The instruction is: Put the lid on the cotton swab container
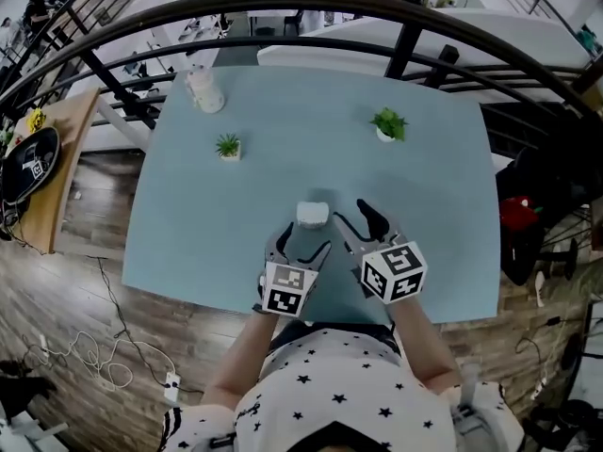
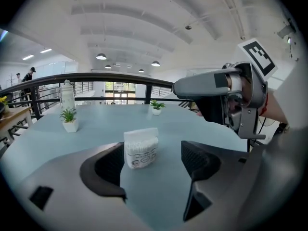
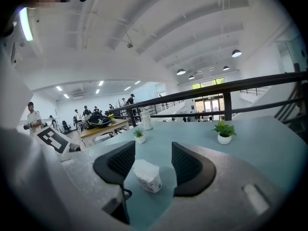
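The cotton swab container [image 1: 312, 214] is a small clear tub packed with white swabs, and a white lid lies on top of it. It stands upright on the blue table [image 1: 424, 196] near the front edge. In the left gripper view the container [image 2: 141, 148] sits just beyond the tips of my left gripper [image 2: 153, 160], whose pads stand wide apart and clear of it. In the right gripper view the container [image 3: 147, 175] lies between the pads of my right gripper [image 3: 153, 162], close to the left pad, with a gap showing. Both grippers [image 1: 301, 240] [image 1: 354, 220] point at it from the near side.
Two small potted plants [image 1: 228, 146] [image 1: 387, 124] stand mid-table, and a white bottle [image 1: 205, 90] is at the far left corner. A black railing [image 1: 405, 40] curves behind the table. A wooden side table [image 1: 57, 158] with a black pan stands to the left.
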Tool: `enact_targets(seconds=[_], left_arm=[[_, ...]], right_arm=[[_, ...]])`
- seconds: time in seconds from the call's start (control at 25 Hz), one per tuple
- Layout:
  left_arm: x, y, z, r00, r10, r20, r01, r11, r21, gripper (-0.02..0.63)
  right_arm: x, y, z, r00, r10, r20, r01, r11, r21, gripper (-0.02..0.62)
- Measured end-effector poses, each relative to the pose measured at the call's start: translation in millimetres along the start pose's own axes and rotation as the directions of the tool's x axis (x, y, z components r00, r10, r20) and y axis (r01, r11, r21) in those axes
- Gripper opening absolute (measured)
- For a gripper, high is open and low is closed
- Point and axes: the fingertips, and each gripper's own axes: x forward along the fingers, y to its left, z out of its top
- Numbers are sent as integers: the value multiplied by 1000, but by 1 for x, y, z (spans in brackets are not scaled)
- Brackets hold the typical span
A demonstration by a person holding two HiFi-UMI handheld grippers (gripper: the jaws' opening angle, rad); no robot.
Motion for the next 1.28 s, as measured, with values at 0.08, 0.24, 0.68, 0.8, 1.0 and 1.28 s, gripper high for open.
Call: enact_targets(seconds=[0.08,0.24,0.68,0.8,1.0,1.28], left_arm=[[7,6,0,1000,7,-7,-7,1000,-5,351],[21,14,-1,1000,6,-25,-6,1000,-9,351],[57,24,-14,995,27,-94,-25,999,21,351],[63,25,-19,993,40,-112,-37,999,31,351],[68,32,-23,990,75,-123,-71,997,33,350],[69,32,-25,990,71,-125,-67,997,38,341]], right_arm=[[9,-4,-1,1000,5,-13,-5,1000,3,221],[26,-11,-4,999,16,-41,-16,1000,1,221],[61,-14,-20,992,65,-112,-65,998,4,221],[67,-13,-26,988,77,-134,-77,997,5,221],[76,-12,-36,983,90,-161,-90,996,9,221],[85,-13,-46,975,99,-197,-99,995,9,221]])
